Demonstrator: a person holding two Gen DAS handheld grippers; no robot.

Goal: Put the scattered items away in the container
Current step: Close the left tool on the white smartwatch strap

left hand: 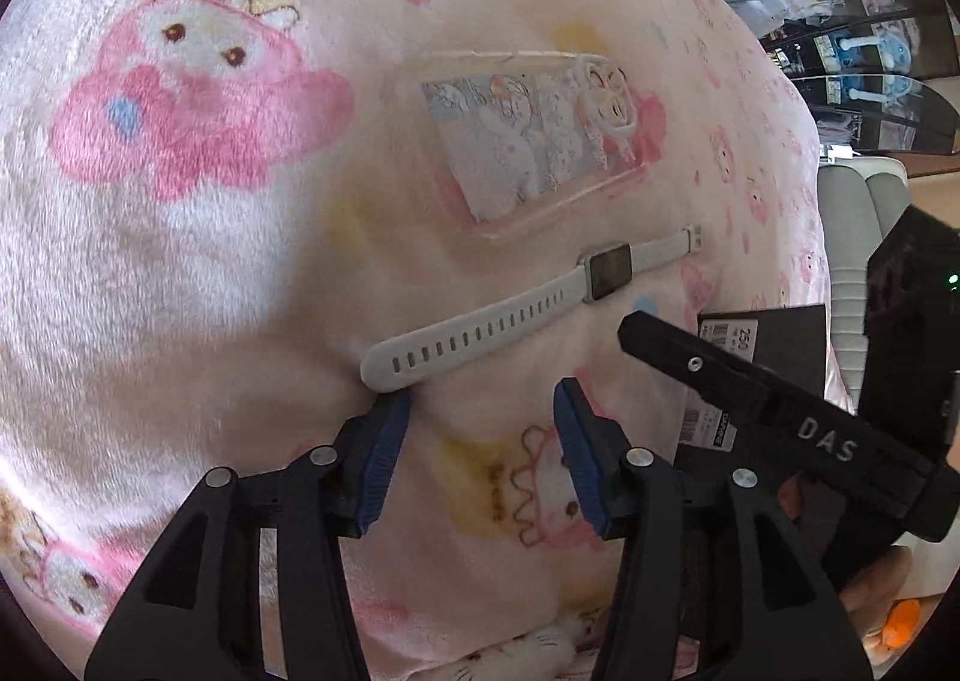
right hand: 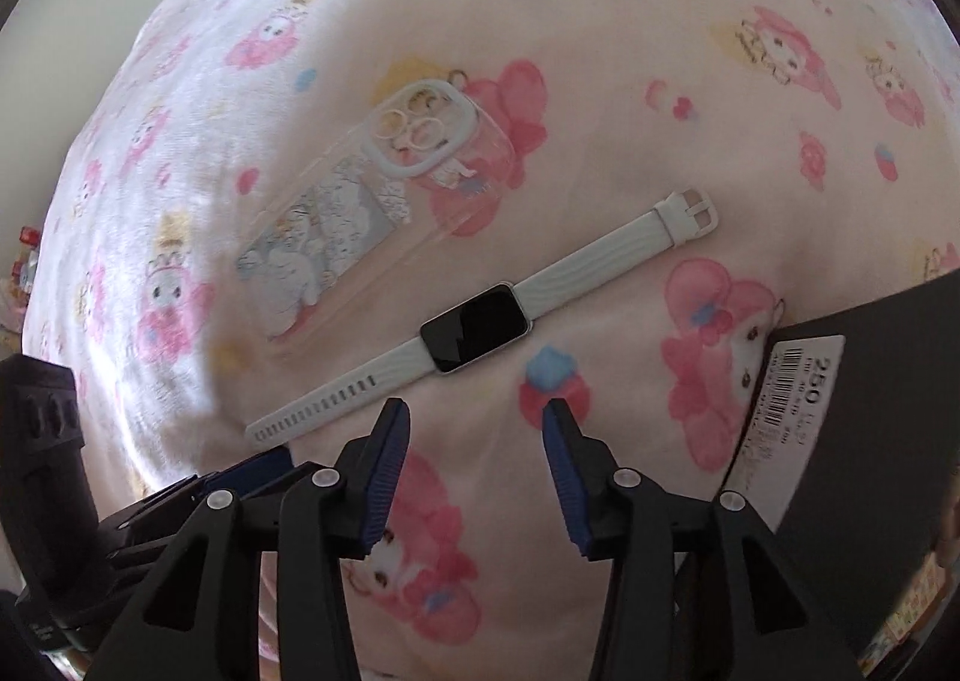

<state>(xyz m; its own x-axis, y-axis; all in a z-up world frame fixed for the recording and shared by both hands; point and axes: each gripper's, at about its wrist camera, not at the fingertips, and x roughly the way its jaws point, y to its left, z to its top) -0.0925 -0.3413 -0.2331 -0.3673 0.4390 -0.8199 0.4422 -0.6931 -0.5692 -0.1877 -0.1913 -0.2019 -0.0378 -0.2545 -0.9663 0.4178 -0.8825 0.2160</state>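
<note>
A white smartwatch (left hand: 528,309) lies flat on a pink cartoon blanket (left hand: 210,261); it also shows in the right wrist view (right hand: 474,327). A clear phone case (left hand: 534,141) with cartoon art lies just beyond it, also seen in the right wrist view (right hand: 366,219). A black box (right hand: 870,441) with a white barcode label sits at the right; in the left wrist view the box (left hand: 780,339) is partly hidden by the other gripper. My left gripper (left hand: 483,399) is open, its left fingertip at the strap's end. My right gripper (right hand: 477,411) is open just short of the watch.
The blanket (right hand: 660,81) covers the whole surface. A grey chair (left hand: 852,237) and dark shelves with toys (left hand: 858,51) stand beyond the blanket's right edge. The left gripper's body (right hand: 54,477) shows at the lower left of the right wrist view.
</note>
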